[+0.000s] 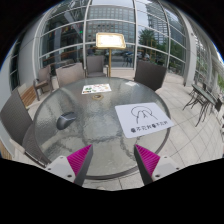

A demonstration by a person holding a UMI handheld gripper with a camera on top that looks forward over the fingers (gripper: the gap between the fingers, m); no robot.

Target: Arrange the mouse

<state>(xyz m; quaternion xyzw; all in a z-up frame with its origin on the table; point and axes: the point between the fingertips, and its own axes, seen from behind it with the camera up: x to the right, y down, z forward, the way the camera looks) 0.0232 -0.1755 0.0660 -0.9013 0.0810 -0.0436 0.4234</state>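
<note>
Glass round table, one mouse, one white mat, gripper jaws apart, empty.

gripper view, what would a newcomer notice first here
The round glass table fills the scene, with a white printed sheet lying on it just beyond the open tongs. A dark mouse sits to the sheet's left, and empty chairs ring the table's far side.

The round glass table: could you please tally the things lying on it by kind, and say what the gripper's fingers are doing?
White printed sheet: 1
Small dark object, likely the mouse: 1
Small card or paper near the far edge: 1
Total: 3

All lie on the glass table. The gripper is open, holding nothing, its fingers over the near rim.
</note>
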